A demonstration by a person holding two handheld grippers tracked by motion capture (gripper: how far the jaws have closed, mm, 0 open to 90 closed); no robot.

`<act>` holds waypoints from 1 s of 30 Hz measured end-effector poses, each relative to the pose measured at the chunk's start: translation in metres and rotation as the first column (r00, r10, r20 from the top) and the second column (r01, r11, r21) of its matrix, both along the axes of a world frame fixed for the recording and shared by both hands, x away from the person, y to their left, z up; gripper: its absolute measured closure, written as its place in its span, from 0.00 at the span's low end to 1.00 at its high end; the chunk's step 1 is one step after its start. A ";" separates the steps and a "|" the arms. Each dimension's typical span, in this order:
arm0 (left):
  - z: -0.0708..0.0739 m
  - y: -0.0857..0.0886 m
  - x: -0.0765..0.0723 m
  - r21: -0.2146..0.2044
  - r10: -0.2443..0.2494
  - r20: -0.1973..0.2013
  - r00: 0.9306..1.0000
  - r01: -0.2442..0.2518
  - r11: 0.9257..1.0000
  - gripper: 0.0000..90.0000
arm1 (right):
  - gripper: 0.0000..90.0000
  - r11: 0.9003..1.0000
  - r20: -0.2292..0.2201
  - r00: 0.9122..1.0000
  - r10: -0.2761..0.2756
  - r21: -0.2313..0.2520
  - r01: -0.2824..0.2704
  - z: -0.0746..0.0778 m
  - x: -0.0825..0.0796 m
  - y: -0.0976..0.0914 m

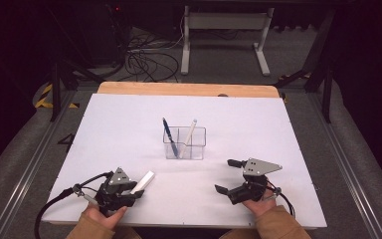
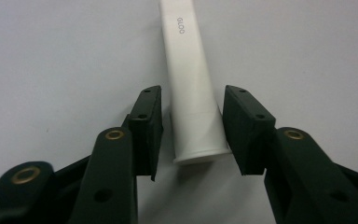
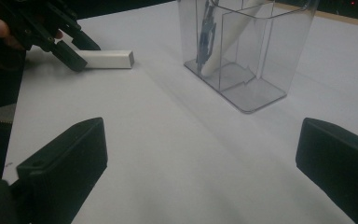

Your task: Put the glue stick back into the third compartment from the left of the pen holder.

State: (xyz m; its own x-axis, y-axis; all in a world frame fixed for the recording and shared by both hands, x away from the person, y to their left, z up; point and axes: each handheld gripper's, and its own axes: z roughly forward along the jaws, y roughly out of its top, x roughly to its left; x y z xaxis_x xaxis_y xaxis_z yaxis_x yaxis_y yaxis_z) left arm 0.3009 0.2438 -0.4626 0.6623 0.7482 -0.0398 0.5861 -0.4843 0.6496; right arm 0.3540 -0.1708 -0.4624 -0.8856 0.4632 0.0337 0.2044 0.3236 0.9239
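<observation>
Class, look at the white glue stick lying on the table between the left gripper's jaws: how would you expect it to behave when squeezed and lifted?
The white glue stick looks like a rigid tube, so it should stay stiff. Its smooth surface may slip between the pads. Its squared far end, seen from the right gripper view, suggests it won't roll.

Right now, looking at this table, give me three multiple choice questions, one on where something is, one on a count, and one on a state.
1. Where does the white glue stick lie?
A. Inside the organizer
B. On the table between the left gripper's jaws
C. Under the right gripper

2. How many things stand in the clear organizer?
A. Two
B. Four
C. None

3. How does the right gripper stand?
A. Shut on a pen
B. Shut on nothing
C. Open, holding nothing

Answers: 1 B, the left gripper has a jaw either side of the stick's end. 2 A, a blue pen and a white stick lean in it. 3 C, its jaws stand wide apart over bare table.
</observation>
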 end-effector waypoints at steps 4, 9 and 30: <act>-0.001 -0.002 -0.001 0.003 0.019 0.001 1.000 -0.019 1.000 0.71 | 0.03 1.000 0.000 1.000 0.001 0.000 -0.001 0.000 0.000 0.000; 0.000 -0.003 -0.002 0.011 0.046 -0.007 0.999 -0.045 0.999 0.73 | 0.03 1.000 0.000 1.000 0.002 0.000 -0.002 0.000 0.000 0.000; 0.008 0.000 0.002 -0.016 0.027 -0.026 0.999 -0.028 0.999 0.75 | 0.03 1.000 -0.005 1.000 0.002 -0.002 -0.002 0.000 0.000 0.001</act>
